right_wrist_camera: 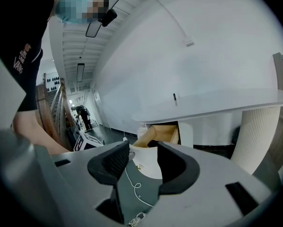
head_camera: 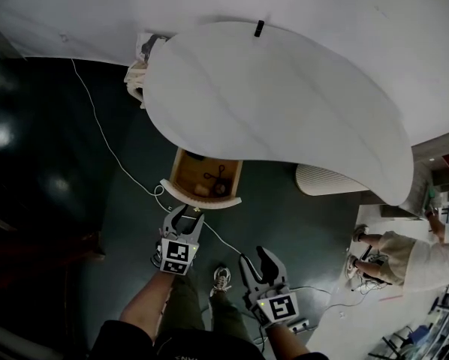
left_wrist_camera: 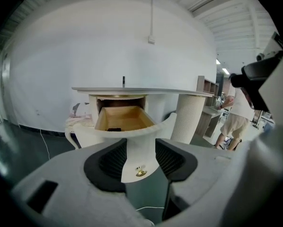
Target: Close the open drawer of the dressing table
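Left gripper [left_wrist_camera: 140, 146] fingers [left_wrist_camera: 110, 162] stand apart, facing the drawer [left_wrist_camera: 122, 118].

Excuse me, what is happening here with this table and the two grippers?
A person stands in front of a white dressing table and holds a gripper in each hand. Its drawer is pulled out, with the wooden inside showing. The left gripper is close in front of the drawer, jaws apart, lined up with the white drawer front and its small brass knob; it grips nothing. The right gripper is held further back, open and empty. The drawer is not yet closed.
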Demonstrator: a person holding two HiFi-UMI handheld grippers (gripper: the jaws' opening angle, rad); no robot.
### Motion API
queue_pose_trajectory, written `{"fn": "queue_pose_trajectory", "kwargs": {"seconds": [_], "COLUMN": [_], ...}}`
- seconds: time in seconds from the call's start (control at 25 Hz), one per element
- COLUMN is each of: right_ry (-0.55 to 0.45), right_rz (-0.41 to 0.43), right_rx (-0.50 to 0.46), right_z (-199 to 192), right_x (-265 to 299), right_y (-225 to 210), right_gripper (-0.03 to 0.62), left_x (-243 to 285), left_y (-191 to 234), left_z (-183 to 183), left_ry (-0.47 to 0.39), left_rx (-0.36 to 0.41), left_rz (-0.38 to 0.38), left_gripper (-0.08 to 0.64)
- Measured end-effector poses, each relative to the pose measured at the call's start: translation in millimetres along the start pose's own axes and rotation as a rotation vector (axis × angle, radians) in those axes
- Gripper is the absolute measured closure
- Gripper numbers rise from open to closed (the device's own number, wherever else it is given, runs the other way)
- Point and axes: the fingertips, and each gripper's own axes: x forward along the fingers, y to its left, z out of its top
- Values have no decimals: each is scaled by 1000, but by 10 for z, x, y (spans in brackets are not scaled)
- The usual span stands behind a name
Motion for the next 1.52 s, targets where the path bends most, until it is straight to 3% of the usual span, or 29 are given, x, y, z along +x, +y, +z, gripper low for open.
{"fn": "queue_pose_trajectory", "kwargs": {"seconds": [1.52], "right_ry": [-64], "right_rz": [-158], "right_rx": [80], "right_z": [338], "right_x": [748], "right_y": [-212], "right_gripper": [402], "left_x": [1055], "left_y": [582], "left_z": [692], "left_ry": [-29], "left_rx": [189], "left_rz": [-178], "left_gripper": [410]}}
